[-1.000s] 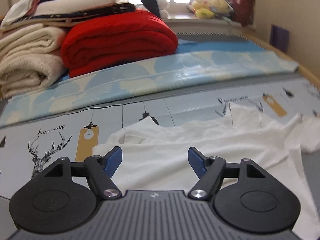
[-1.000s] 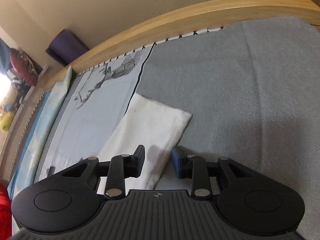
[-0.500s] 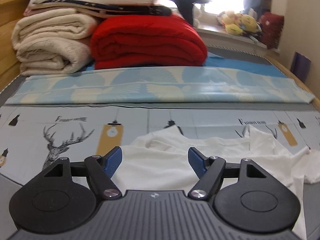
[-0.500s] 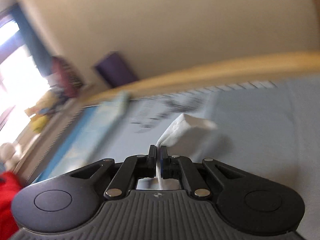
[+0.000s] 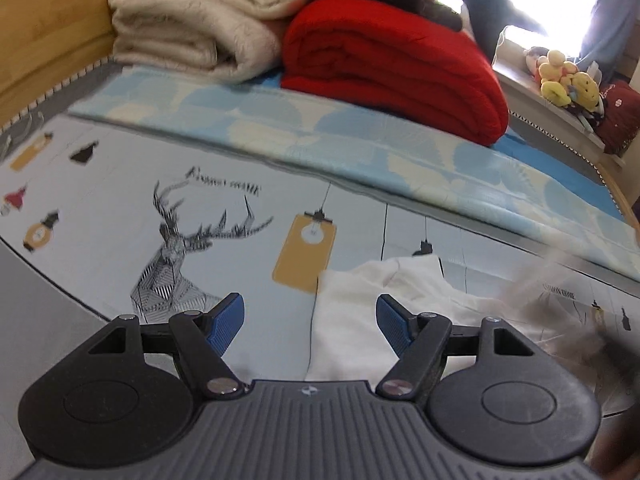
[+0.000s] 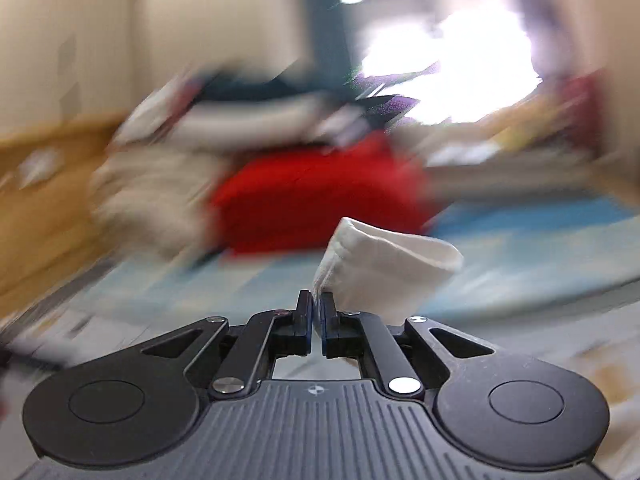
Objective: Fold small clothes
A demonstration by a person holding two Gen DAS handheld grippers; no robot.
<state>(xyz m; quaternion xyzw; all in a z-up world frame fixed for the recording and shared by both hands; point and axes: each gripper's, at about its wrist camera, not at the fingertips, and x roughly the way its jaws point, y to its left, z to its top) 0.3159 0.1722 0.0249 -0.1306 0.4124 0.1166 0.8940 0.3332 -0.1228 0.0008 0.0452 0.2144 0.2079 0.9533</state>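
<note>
A small white garment lies on the printed sheet in the left wrist view. My left gripper is open and hovers over the garment's left edge; the cloth lies under its right finger. My right gripper is shut on a white sleeve of the garment, lifted off the bed, its open cuff sticking up past the fingertips. The right wrist view behind it is heavily blurred. A blurred grey shape crosses the right of the left wrist view.
A folded red blanket and cream blankets are stacked at the far side of the bed, behind a blue patterned mat. A wooden bed rail runs along the left. Plush toys sit on the windowsill.
My right gripper closed on the white sleeve, lifted it and swung left toward the blanket stack. My left gripper shifted left, from above the garment's middle to its left edge, still open.
</note>
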